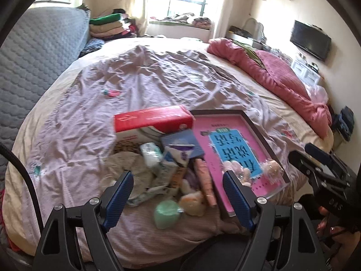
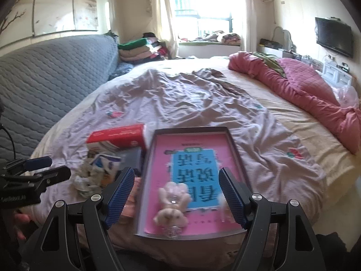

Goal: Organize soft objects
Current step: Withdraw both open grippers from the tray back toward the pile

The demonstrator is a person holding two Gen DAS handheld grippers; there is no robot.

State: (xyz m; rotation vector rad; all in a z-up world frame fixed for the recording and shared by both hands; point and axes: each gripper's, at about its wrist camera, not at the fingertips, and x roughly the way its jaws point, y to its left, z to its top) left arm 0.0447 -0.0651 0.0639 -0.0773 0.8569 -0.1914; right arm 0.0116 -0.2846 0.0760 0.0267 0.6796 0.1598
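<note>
Clutter sits heaped at the near edge of the bed point(image 1: 158, 79), on a wrinkled lilac sheet point(image 2: 180, 94). A red-topped box point(image 1: 153, 118) stands at the back of the heap, with a small blue box point(image 1: 182, 145), white packets point(image 1: 151, 155) and crumpled pale cloth point(image 1: 130, 167) crowded against it. Nearer lie a pink tube point(image 1: 205, 180), a mint-green soft roll point(image 1: 165, 214) and a cream plush toy point(image 1: 191, 203), touching one another. Just beside the heap lies a dark-rimmed tray point(image 2: 234, 144) lined with a pink and blue printed sheet; a pale pink plush bunny point(image 2: 171, 205) rests on its near part, and a small fluffy ball point(image 1: 271, 166) lies toward the tray's right rim.

The left gripper point(image 1: 178, 201) hovers over the heap with its blue pads spread wide, nothing between them but the toys below. The right gripper point(image 2: 176, 198) hangs above the tray, likewise released, its fingers either side of the bunny and not touching it. Each gripper shows at the edge of the other's view.

A pink quilt point(image 2: 304, 94) is bunched along the bed's right side, a grey quilted headboard point(image 2: 49, 74) rises on the left, folded clothes point(image 2: 135, 49) are stacked by the window, and a dark screen point(image 2: 334, 37) hangs on the right wall.
</note>
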